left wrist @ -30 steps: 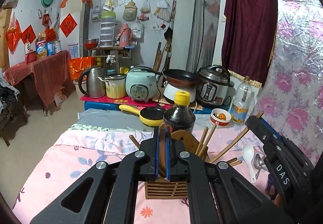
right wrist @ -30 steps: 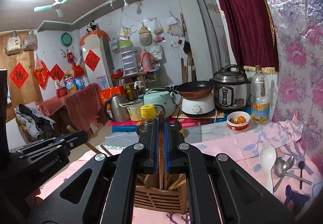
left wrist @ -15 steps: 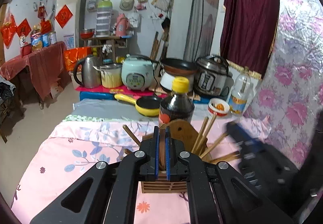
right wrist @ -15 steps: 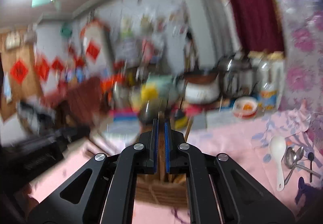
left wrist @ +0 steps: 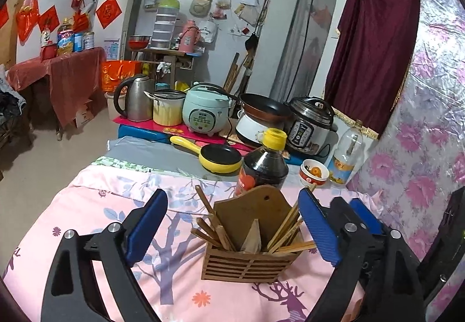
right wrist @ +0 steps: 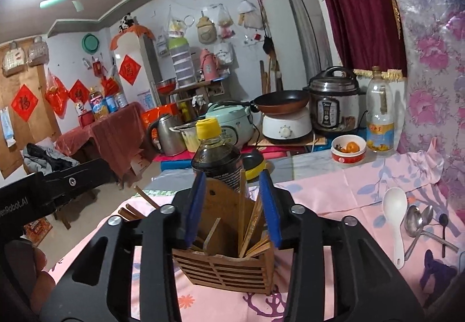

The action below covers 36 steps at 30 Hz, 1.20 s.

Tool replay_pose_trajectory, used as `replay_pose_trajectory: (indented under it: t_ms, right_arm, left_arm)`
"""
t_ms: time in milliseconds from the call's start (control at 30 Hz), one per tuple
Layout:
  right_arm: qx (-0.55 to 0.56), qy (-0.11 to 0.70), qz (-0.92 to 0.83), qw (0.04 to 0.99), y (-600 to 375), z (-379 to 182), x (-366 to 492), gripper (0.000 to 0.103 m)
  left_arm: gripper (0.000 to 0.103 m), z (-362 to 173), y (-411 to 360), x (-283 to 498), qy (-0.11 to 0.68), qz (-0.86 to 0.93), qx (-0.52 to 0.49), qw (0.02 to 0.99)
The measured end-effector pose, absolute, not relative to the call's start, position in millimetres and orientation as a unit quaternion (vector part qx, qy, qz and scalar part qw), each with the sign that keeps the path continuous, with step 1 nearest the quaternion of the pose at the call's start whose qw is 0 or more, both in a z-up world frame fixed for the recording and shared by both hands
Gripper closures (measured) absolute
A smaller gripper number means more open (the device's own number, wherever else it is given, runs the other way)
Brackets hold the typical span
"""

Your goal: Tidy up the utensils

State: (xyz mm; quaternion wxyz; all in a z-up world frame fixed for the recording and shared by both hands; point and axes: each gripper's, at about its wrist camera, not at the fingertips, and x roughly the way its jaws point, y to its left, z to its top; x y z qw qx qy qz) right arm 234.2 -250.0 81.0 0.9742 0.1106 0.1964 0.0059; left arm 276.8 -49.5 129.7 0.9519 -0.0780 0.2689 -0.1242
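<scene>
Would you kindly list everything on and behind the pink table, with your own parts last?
wooden holder: one, brown, table centre
chopsticks: several, tan, in the holder
sauce bottle: one, dark, yellow cap, behind the holder
white spoon: one, table right
metal spoons: several, silver, beside the white spoon
red bowl: one, behind the table
small pan: one, yellow, behind the table
left claw: open, about the holder
right claw: open, over the holder
</scene>
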Motion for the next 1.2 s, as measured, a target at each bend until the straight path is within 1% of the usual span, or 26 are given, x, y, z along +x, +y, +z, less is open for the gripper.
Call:
replay_pose_trajectory:
  t_ms: [167, 367, 600, 767, 933, 1100, 1200]
  right_arm:
    - [0.114, 0.189, -0.006, 0.975, -253, 83, 231, 0.041]
    - [0.115, 0.175, -0.01, 0.978, -253, 90, 223, 0.032]
    - [0.114, 0.17, -0.004, 0.979, -248, 97, 214, 0.029]
    - [0.109, 0.177, -0.009, 0.978, -243, 98, 192, 0.028]
    - [0.123, 0.184, -0.004, 0.975, -242, 102, 166, 0.027]
    - [0.108, 0.181, -0.016, 0.977, -239, 106, 137, 0.025]
    - [0.104, 0.176, -0.024, 0.979, -239, 109, 122, 0.023]
  left_arm:
    - [0.009, 130, -45, 279, 0.271, -0.11, -0.084, 0.953]
    - [0.007, 133, -43, 276, 0.266, -0.099, -0.082, 0.955]
    - [0.006, 141, -43, 264, 0.247, -0.08, -0.071, 0.963]
    - [0.006, 147, -36, 239, 0.225, -0.042, -0.053, 0.972]
    - [0.006, 148, -29, 212, 0.228, -0.045, -0.048, 0.972]
    - [0.006, 137, -28, 188, 0.235, -0.032, -0.029, 0.971]
    - [0.006, 112, -24, 172, 0.236, -0.028, -0.02, 0.971]
